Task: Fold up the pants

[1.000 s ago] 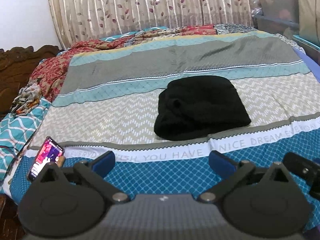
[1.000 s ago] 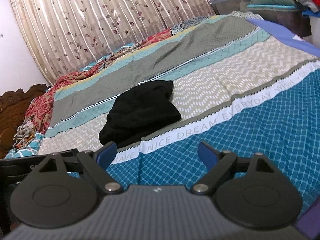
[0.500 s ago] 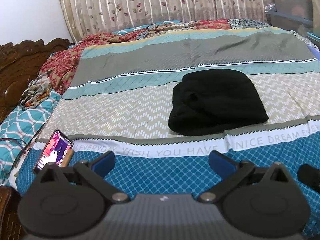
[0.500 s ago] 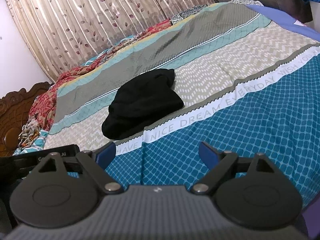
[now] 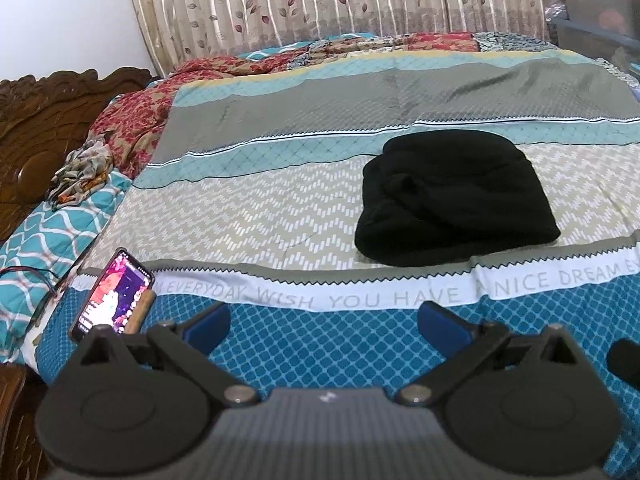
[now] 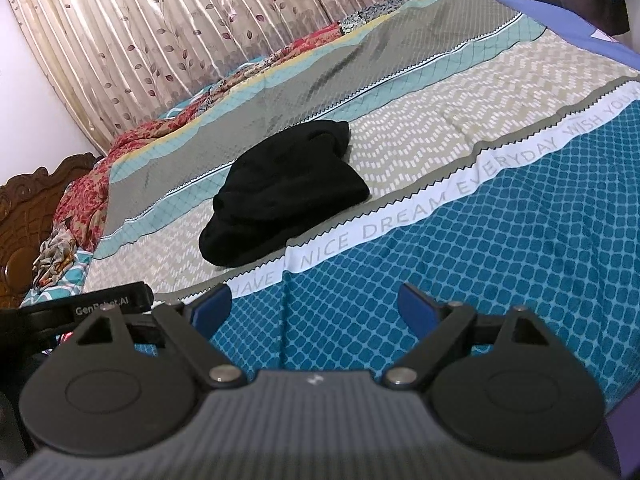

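The black pants [image 5: 456, 200] lie in a folded, slightly rumpled bundle on the bedsheet [image 5: 280, 216], resting on the pale zigzag band just beyond the white strip of printed lettering. Nothing touches them.

The left gripper [image 5: 324, 322] is held over the near blue-checked part of the sheet, well short of the pants, its blue-padded jaws spread wide with nothing between them. The right gripper [image 6: 314, 306] is in the same condition: jaws wide apart, empty, over the near blue area, with the pants ahead and to its left.

A phone [image 5: 114, 294] with a lit screen is propped at the near left edge of the bed. A carved wooden headboard [image 5: 44, 120] stands at the far left, and a leaf-patterned curtain [image 5: 320, 4] hangs behind the bed. A red floral blanket [image 5: 136, 120] lies bunched along the far left side.
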Action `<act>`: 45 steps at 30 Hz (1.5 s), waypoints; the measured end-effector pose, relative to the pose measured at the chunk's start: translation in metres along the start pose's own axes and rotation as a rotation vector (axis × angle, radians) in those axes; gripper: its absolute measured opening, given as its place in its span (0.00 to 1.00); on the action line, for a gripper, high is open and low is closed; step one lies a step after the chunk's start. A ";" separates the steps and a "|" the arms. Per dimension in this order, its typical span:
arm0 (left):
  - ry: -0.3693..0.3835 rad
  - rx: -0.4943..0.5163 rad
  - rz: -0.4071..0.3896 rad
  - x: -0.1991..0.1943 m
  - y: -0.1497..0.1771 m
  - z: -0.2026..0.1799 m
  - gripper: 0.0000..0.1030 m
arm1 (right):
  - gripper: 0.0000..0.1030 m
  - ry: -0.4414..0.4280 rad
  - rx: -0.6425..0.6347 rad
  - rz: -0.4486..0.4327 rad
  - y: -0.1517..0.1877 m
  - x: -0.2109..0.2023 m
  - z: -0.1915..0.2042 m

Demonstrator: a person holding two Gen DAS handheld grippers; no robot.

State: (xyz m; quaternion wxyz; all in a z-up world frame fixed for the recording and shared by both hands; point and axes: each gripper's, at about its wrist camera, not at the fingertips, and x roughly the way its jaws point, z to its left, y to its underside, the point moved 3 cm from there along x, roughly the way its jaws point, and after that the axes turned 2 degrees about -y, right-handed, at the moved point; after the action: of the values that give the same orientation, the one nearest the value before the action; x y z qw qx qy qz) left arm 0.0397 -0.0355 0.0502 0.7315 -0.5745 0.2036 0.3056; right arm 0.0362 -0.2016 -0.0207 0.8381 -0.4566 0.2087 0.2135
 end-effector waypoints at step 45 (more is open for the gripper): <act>-0.135 0.088 -0.069 -0.011 -0.009 0.006 1.00 | 0.89 -0.012 0.029 0.004 -0.001 -0.001 -0.001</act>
State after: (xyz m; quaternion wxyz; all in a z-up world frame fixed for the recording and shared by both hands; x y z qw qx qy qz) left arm 0.0370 -0.0335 0.0654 0.7782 -0.5266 0.1471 0.3091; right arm 0.0356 -0.2032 -0.0198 0.8455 -0.4426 0.2075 0.2148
